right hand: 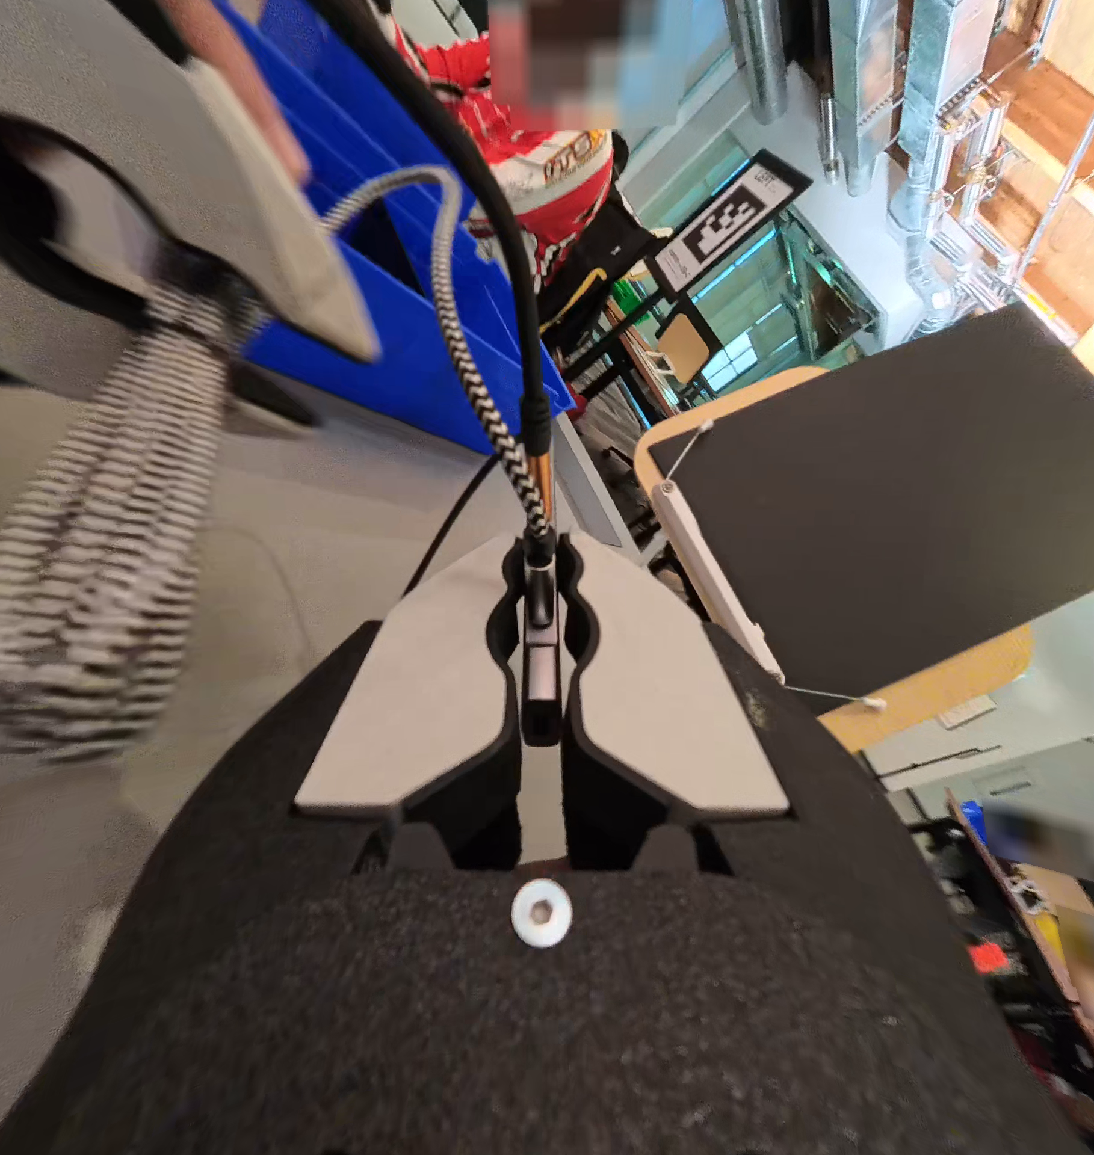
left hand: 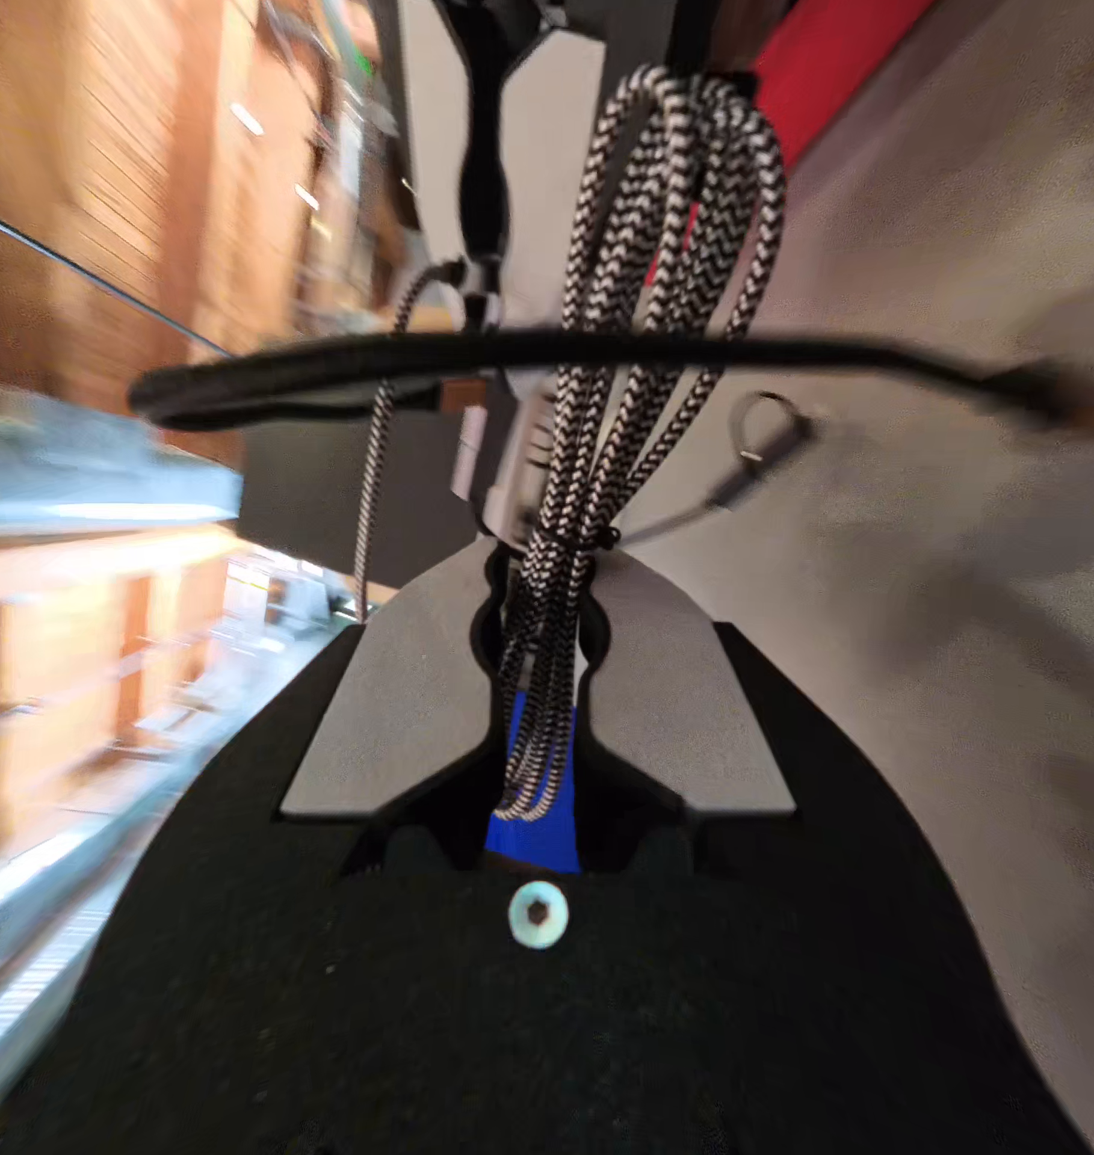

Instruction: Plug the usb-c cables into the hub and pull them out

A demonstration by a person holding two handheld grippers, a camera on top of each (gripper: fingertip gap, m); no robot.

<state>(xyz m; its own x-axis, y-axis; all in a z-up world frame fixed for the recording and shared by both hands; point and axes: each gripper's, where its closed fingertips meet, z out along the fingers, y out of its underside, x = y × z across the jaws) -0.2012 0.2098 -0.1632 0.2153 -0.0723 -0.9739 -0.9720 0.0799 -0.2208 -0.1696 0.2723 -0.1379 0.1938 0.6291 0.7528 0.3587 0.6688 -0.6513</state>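
My left gripper (left hand: 547, 556) is shut on a bundle of black-and-white braided cable (left hand: 669, 262), whose loops hang beyond the tips. My right gripper (right hand: 541, 544) is shut on a slim grey hub (right hand: 541, 681) held lengthwise between its fingers. One braided cable (right hand: 469, 375) enters the hub at the fingertips. A black cable (right hand: 507, 219) with a copper connector (right hand: 543, 484) ends just beyond the tips; whether it is plugged in I cannot tell. In the left wrist view the black cable (left hand: 594, 353) crosses in front, with a copper end (left hand: 1060, 409) at the right. The left gripper (right hand: 232, 250) shows blurred in the right wrist view.
A grey tabletop (left hand: 907, 625) lies under both grippers, with a small dark loop (left hand: 773, 431) on it. A blue bin (right hand: 394, 300) stands behind the left gripper. A black-topped board with a wooden edge (right hand: 876, 500) lies to the right.
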